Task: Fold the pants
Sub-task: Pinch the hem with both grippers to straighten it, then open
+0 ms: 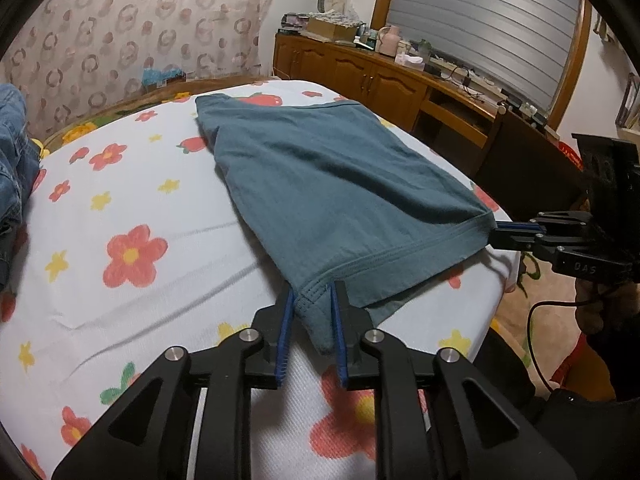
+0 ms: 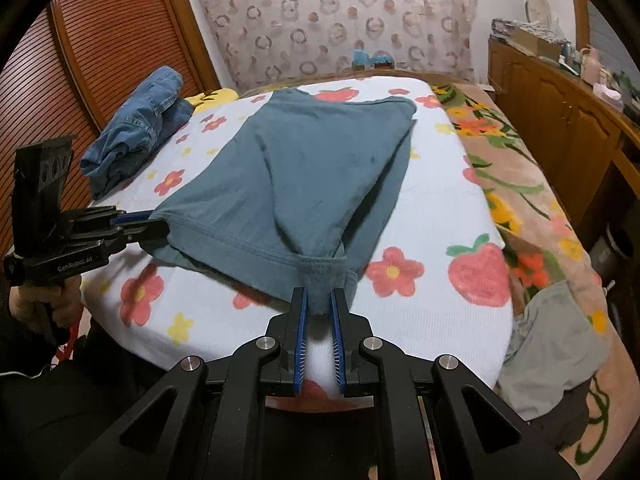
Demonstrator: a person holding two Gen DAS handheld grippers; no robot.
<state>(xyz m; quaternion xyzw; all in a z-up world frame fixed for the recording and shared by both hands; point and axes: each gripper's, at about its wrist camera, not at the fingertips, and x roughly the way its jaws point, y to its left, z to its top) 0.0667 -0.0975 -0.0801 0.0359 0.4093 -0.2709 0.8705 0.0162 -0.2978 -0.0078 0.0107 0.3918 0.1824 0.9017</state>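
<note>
Lying across the flowered bed sheet (image 1: pixel 132 208) beside a wooden sideboard (image 1: pixel 360 76), teal pants (image 1: pixel 328 184) are being pinched at both hem corners by the downward-angled left claw (image 1: pixel 313 300) and right claw (image 2: pixel 320 300).

Home bedroom: bed (image 2: pixel 432 320) under floral sheet, patterned curtain (image 2: pixel 340 16), wooden sideboard (image 1: pixel 360 76) cluttered with household items, louvred wooden wardrobe door (image 2: pixel 104 40), clothes heaped on floral blanket (image 2: pixel 520 200).
</note>
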